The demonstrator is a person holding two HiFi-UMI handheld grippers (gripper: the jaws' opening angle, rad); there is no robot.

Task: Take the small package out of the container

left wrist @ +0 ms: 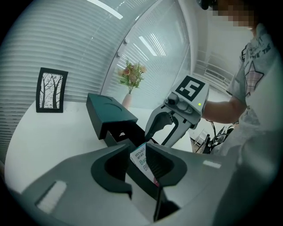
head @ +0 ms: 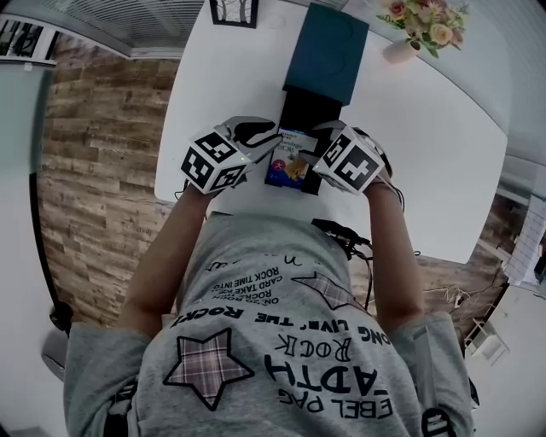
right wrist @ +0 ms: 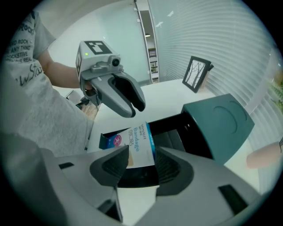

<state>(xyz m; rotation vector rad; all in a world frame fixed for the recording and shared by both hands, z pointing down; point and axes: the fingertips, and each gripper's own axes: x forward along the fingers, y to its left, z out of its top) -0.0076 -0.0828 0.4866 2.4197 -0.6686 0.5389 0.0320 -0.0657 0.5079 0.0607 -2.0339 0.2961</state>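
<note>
A teal container [head: 327, 51] lies on the white table [head: 426, 162] with its lid pushed back and its black inner tray [head: 300, 111] showing. A small blue-and-white bandage package [head: 288, 164] stands tilted at the tray's near end. My right gripper [head: 324, 141] comes in from the right. In the right gripper view its jaws [right wrist: 141, 154] are shut on the package [right wrist: 135, 141]. My left gripper [head: 273, 143] is on the left. In the left gripper view its jaws [left wrist: 138, 154] stand open, with the package's edge [left wrist: 140, 160] beside the right pad and a dark gap on the left.
A framed tree picture [head: 233, 12] and a vase of flowers [head: 422, 26] stand at the table's far side. The table's near edge runs just in front of my body, with wooden floor [head: 94, 171] to the left. Cables [head: 345, 235] hang near my right arm.
</note>
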